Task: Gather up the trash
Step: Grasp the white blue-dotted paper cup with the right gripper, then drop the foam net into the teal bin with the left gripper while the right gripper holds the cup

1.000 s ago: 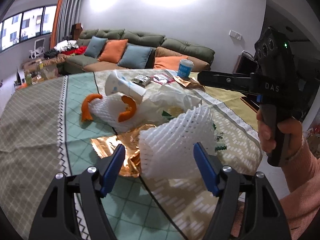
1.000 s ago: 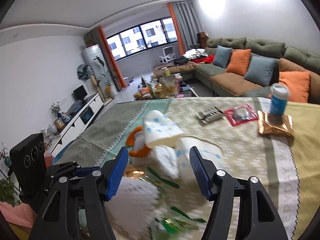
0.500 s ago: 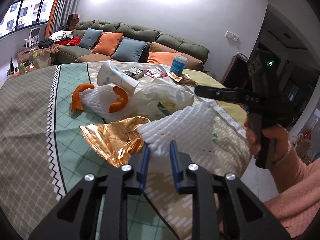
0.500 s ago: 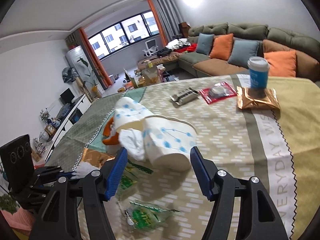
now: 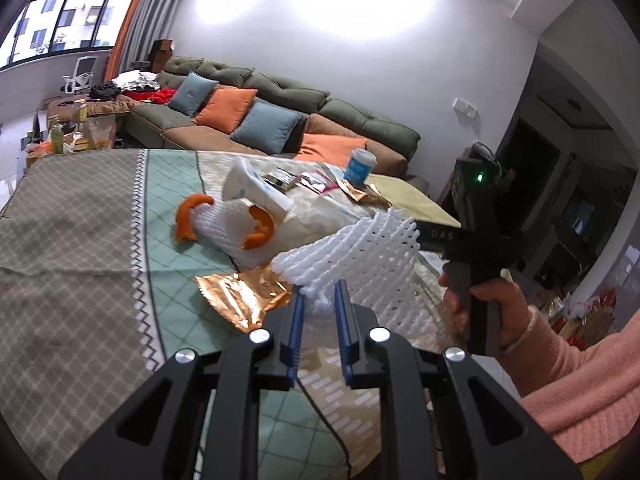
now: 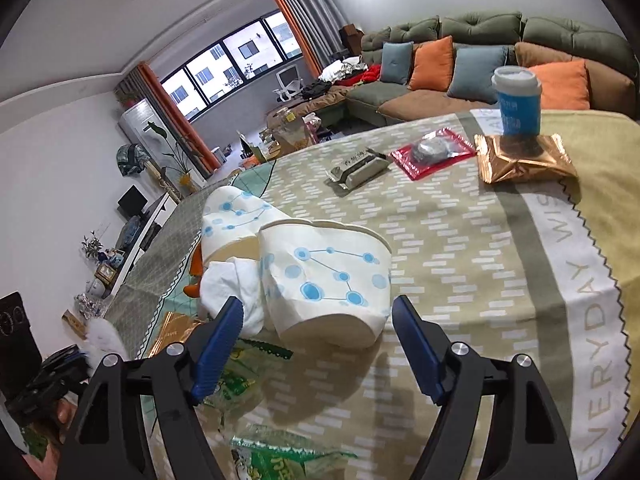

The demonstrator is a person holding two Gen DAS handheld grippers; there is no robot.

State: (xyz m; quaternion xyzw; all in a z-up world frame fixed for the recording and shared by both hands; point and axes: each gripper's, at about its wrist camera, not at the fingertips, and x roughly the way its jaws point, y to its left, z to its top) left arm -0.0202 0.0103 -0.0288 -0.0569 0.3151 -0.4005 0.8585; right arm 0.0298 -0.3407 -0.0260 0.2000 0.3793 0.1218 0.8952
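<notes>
Most trash is still lying on the table (image 6: 500, 264): a crushed paper cup (image 6: 326, 276) sitting between the widening right gripper (image 6: 316, 344) jaws, untouched. The left gripper (image 5: 320, 300) is pinching the white foam net (image 5: 360, 260), near right.

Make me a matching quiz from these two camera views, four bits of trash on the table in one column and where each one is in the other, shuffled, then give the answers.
Things:
1. white foam net
2. blue cup
3. crushed paper cup
4. orange peel

Places:
A. standing on a gold wrapper
B. pinched in the left claw
C. lying on the green checked part of the cloth
D. on its side ahead of the right claw, whose jaws are opening

Pairs: 1-B, 2-A, 3-D, 4-C
</notes>
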